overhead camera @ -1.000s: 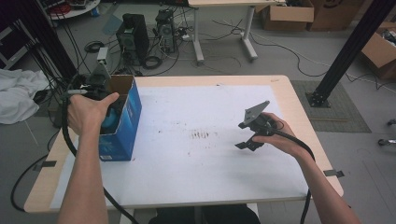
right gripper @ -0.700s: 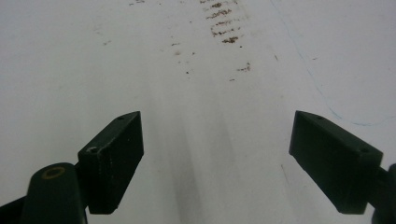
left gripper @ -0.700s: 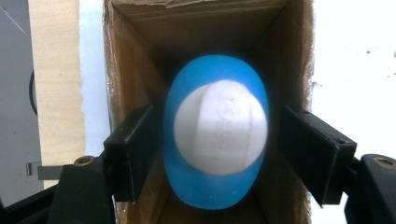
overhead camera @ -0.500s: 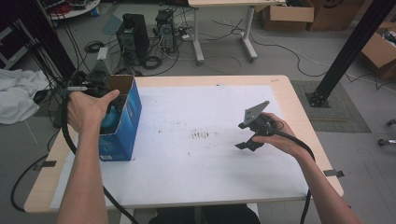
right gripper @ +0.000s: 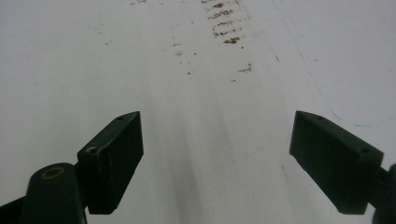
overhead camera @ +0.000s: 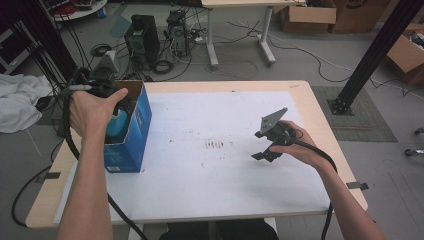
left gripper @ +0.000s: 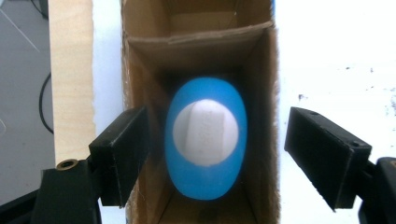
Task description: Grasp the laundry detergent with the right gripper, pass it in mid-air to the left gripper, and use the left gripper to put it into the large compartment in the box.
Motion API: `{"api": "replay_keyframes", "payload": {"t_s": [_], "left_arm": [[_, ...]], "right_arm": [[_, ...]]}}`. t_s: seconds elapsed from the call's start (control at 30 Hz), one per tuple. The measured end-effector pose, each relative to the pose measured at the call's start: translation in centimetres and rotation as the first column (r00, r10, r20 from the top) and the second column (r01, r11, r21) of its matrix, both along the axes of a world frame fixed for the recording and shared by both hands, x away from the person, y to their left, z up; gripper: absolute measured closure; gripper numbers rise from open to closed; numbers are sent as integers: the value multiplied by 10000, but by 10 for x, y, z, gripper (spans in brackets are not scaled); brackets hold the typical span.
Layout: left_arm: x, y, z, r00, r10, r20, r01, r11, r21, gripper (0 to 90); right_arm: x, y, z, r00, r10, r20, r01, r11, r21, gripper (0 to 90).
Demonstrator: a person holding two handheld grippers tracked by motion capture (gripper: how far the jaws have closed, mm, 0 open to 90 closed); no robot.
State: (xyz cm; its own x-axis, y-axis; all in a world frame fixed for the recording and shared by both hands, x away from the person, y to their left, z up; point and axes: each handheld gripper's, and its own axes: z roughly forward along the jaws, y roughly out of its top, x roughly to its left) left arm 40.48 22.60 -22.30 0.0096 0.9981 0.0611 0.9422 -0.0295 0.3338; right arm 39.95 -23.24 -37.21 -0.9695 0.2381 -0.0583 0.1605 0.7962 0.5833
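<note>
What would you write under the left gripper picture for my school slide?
Open black tongs, just widened, hover over a blue egg-shaped bottle with a white cap sitting inside a brown cardboard box.

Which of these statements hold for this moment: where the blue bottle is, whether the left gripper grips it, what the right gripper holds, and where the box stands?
1. The blue bottle stands inside the cardboard box. True.
2. The left gripper is clamped on the bottle. False: its jaws have just been opening and stand clear of the bottle on both sides.
3. The right gripper holds a sponge. False: its jaws are open with nothing between them, above the white table cover.
4. The box stands near the table's left edge in the high view. True.
</note>
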Motion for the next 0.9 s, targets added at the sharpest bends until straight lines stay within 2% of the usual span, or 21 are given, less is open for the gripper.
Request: {"api": "replay_keyframes", "payload": {"t_s": [0.07,0.23,0.33,0.4,0.53,0.6,0.73,0.83,0.9], "left_arm": [[0,-4,5,9998,-199,-22,199,9998,52,202],[0,-22,19,9966,-785,253,778,9966,277,175],[-1,-36,30,9904,-1334,372,1320,9906,362,173],[-2,-46,36,9828,-1802,391,1787,9831,392,173],[-4,-69,46,9592,-2799,403,2777,9592,534,172],[-5,-80,49,9405,-3373,423,3343,9403,644,172],[-7,-104,48,9059,-4227,275,4206,9053,601,172],[-7,-119,40,8815,-4720,99,4714,8811,391,172],[-7,-129,33,8620,-5070,35,5068,8618,208,172]], "right_arm": [[0,0,0,10000,-18,7,18,10000,-3,174],[-1,2,1,10000,-16,0,16,10000,-44,174],[-2,3,3,10000,9,-2,-9,10000,-98,174],[-2,3,4,10000,15,25,-14,10000,-92,174],[-2,4,4,10000,-10,29,10,9999,-122,174],[-2,5,5,10000,-22,7,22,9999,-157,174],[-2,5,6,10000,-29,33,30,9998,-201,174],[-2,4,8,9999,-89,46,90,9998,-185,174],[-2,4,10,9999,-111,86,113,9998,-174,174]]}}
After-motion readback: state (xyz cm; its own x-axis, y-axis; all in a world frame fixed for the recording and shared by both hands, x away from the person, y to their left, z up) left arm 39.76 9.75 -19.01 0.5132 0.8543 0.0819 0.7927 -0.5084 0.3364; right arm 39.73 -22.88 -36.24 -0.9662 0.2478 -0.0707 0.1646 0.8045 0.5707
